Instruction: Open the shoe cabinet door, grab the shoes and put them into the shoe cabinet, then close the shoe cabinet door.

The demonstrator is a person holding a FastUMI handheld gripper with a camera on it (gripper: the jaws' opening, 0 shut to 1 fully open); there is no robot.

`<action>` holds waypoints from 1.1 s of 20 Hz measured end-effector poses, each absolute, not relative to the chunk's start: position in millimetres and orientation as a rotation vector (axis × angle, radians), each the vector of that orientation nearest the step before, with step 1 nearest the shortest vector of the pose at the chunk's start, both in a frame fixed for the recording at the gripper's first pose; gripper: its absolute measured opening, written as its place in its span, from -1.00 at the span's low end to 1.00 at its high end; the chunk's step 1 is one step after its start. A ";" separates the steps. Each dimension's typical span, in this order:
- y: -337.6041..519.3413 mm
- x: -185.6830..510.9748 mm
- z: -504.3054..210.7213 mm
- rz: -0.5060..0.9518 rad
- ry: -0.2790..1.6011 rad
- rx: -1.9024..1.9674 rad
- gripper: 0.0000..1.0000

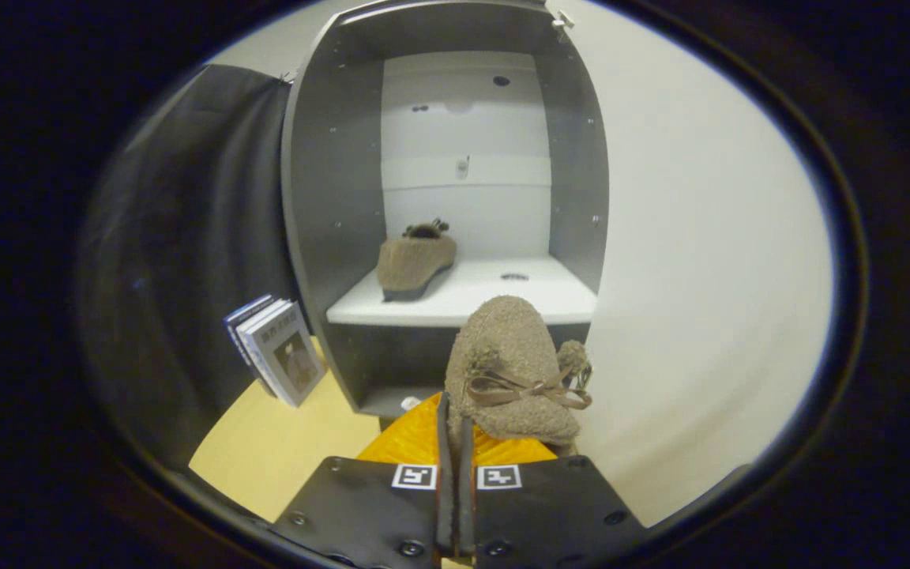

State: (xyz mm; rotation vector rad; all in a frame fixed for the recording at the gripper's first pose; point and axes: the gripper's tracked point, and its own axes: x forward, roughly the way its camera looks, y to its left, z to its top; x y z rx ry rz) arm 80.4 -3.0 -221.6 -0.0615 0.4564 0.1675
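The claw (455,427) is clenched on the rim of shoe 2 (514,371), carried just short of the open cabinet (321,197). Shoe 1 (414,265) already sits on the shelf (494,296). Next move, I judge: go forward, set it down beside shoe 1, let go.

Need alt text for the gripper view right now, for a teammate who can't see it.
The tool is shut on a fuzzy brown shoe with a bow, held up just in front of the open grey cabinet. A matching shoe already sits on the left of the white shelf inside. Some books lean against the cabinet's left side.
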 end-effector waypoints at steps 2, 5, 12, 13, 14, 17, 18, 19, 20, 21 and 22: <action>6.0 117.2 -205.8 0.157 0.419 -0.072 -0.91; 10.3 177.4 -193.1 0.124 0.390 -0.095 -0.91; 10.8 285.4 -219.4 0.070 0.434 -0.138 -0.91; 10.4 293.8 -223.5 0.071 0.439 -0.143 -0.91; 13.2 302.8 -228.5 0.075 0.445 -0.145 -0.91; 17.9 320.2 -233.7 0.095 0.447 -0.147 -0.90; 17.7 324.5 -233.8 0.099 0.447 -0.140 -0.90; 18.1 329.4 -235.5 0.103 0.450 -0.130 -0.89; 18.1 331.3 -235.8 0.107 0.455 -0.122 -0.89; 18.3 337.2 -238.3 0.114 0.468 -0.110 -0.88; 20.1 339.6 -240.4 0.127 0.484 -0.100 -0.88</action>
